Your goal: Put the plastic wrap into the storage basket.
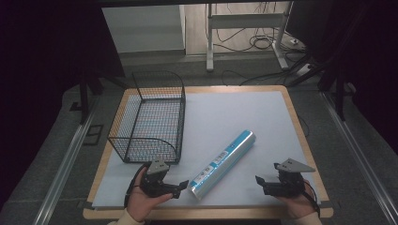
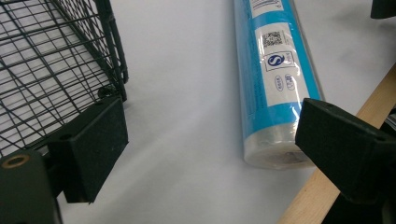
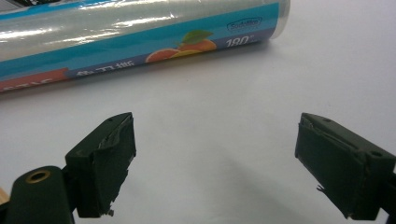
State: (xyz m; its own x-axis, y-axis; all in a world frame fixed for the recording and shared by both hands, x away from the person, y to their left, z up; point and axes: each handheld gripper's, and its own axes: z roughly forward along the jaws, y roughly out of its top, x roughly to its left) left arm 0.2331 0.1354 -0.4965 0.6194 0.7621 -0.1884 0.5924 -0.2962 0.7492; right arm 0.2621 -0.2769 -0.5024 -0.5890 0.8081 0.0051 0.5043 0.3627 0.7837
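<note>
Desk (image 1: 291, 117): wooden top under a pale sheet, dark surroundings on both sides, cables and a metal frame on the floor beyond the far edge.
Roll (image 1: 222, 164): blue-labelled roll of clear film, lying flat and diagonal on the sheet, near end towards the left claw, far end pointing up and right; not lifted, not gripped.
Basket (image 1: 149, 117): black wire basket on the far left part of the desk, nothing seen inside, open top facing up.
Left claw (image 1: 182, 186): jaws spread wide, nothing between the pads; tip just beside the near end of the roll, apart from it as far as can be told.
Right claw (image 1: 259, 181): jaws wide apart, holding nothing; to the right of the roll, pointing towards it, well short of contact.
Progress: judged at the very start; roll on the sheet, no grip made, basket unfilled. Left to do, by the look of it: close in, grasp, lift, carry over the rim, set down inside.
Edges: near end of the roll close to the near wooden edge of the desk, seen in the left gripper view; basket's near right corner post close to the left claw.
Open room: wide bare sheet right of the roll and between roll and basket; far right quarter free too.
</note>
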